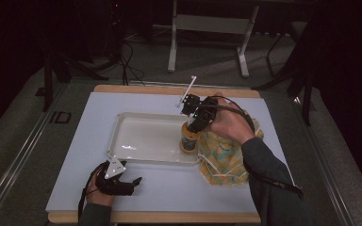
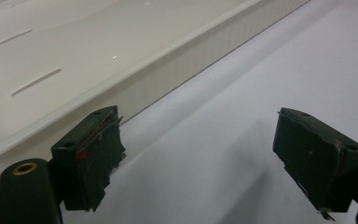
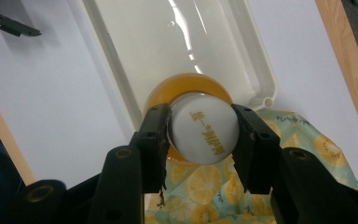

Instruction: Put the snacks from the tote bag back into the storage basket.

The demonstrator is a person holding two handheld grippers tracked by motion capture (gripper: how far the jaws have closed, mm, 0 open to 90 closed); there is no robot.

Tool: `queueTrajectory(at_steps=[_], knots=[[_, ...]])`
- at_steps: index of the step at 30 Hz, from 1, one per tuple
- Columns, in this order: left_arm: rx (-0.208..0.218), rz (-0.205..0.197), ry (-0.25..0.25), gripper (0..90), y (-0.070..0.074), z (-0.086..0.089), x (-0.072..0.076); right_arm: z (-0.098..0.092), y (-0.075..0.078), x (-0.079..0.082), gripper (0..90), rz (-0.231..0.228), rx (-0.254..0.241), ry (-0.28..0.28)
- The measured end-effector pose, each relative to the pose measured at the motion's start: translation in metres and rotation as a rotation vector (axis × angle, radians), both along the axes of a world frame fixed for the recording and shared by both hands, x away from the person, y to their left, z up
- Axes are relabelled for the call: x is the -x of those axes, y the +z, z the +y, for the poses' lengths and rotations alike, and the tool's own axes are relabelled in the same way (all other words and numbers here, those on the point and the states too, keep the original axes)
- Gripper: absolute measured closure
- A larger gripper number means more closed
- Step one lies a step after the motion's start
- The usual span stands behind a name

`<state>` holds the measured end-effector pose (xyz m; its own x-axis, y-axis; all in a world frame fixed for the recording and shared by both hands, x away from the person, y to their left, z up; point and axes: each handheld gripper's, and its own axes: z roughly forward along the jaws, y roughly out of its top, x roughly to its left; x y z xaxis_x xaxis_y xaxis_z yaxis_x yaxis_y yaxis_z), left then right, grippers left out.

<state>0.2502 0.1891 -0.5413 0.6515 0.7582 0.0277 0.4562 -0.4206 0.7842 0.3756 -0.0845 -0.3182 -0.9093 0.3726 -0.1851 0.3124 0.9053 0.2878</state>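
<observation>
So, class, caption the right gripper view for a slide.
Right gripper clamps a white-capped orange bottle over the tray.

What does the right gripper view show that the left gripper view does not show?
Right gripper view: the right gripper closed on the white round cap of an orange bottle, above a lemon-patterned cloth, plus the wooden table edge.
Left gripper view: the open left gripper with nothing between its jaws, and the tray's ribbed outer wall.
Both: the white plastic tray and the white table surface.
</observation>
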Motion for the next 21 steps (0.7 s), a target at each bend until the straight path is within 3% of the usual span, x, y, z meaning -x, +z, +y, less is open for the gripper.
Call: queueTrajectory(at_steps=[21], knots=[[-0.001, 0.002, 0.0, 15.7, 0.0, 0.0, 0.0, 0.002, -0.017, 0.0, 58.9, 0.028, 0.015, -0.006]])
